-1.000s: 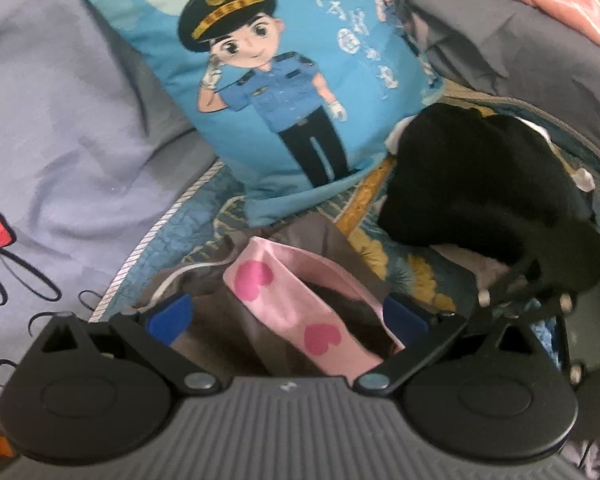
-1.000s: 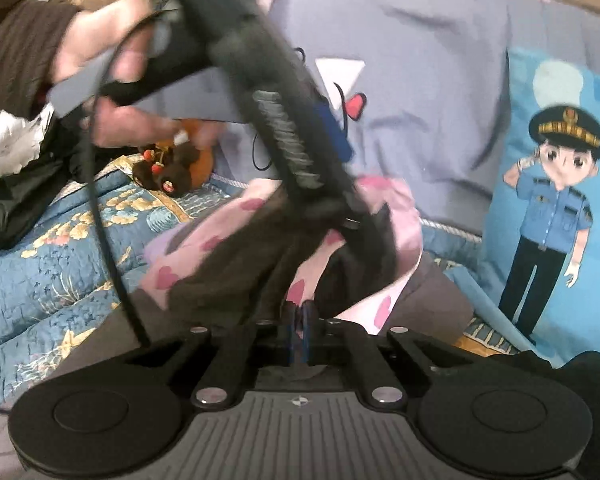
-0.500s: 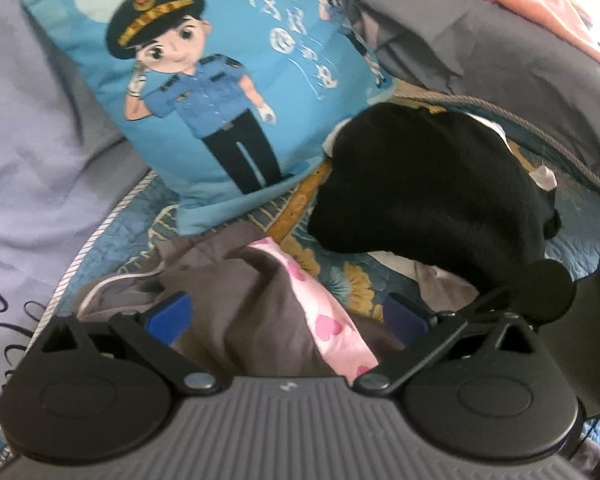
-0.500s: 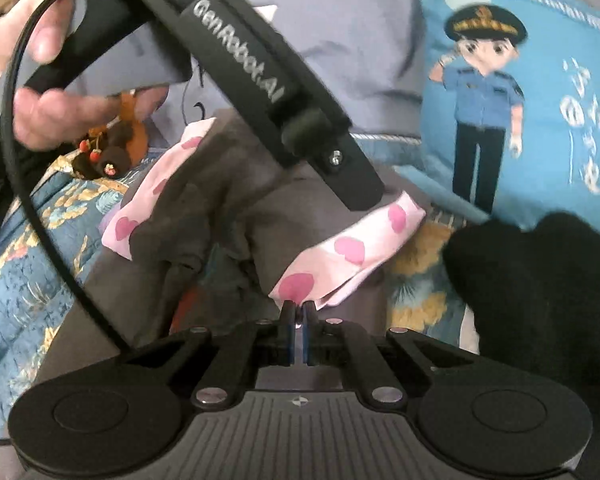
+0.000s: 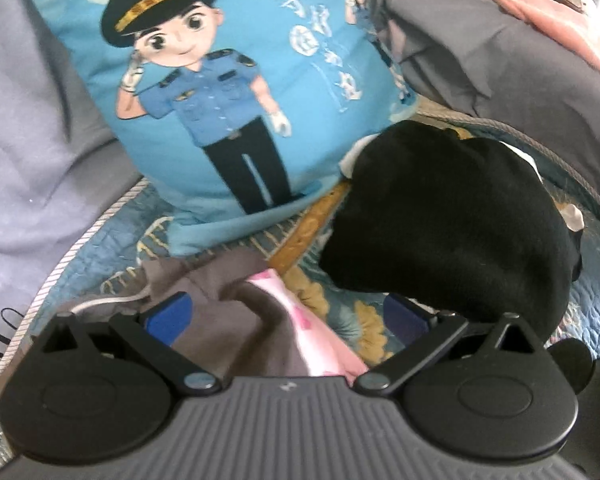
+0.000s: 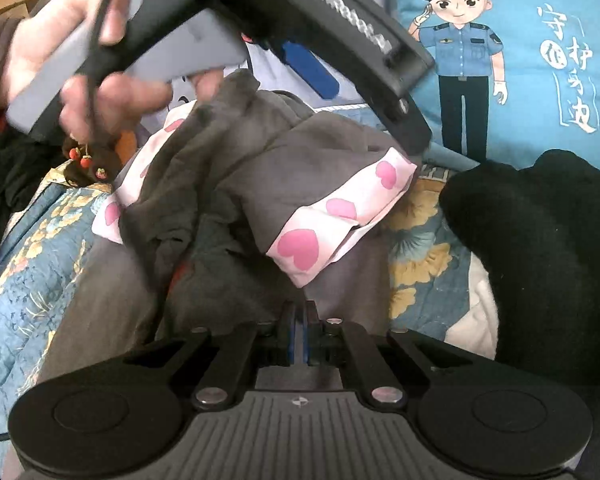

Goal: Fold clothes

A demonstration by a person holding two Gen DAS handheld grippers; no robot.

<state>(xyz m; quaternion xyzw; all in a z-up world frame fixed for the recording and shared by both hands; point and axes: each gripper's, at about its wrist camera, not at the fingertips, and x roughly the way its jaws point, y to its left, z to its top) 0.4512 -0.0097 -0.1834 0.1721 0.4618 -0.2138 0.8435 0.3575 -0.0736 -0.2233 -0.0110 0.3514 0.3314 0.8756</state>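
Observation:
A grey garment (image 5: 228, 320) with a pink heart-print band (image 6: 340, 212) lies bunched on the bed. My left gripper (image 5: 288, 316) is open just above it, and the cloth runs between its blue pads (image 5: 168, 314) without either pad pressing. In the right wrist view a hand (image 6: 80, 60) holds that gripper, and one of its fingers (image 6: 404, 120) reaches down to the band. My right gripper (image 6: 300, 320) is shut, and the grey folds converge at its tips, so it seems to pinch an edge. A black garment (image 5: 452, 220) lies to the right.
A blue cushion (image 5: 220, 80) printed with a cartoon officer leans behind the clothes. Under them is a blue floral quilt (image 6: 32, 260). Grey bedding (image 5: 20, 120) rises at the left. A grey duvet (image 5: 500, 60) and pink cloth (image 5: 560, 32) are at the back right. A small toy (image 6: 88, 160) sits near the hand.
Both grippers have come down. The garment, held up a second ago, now rests on the quilt with its pink band spread flatter. The right wrist has rolled.

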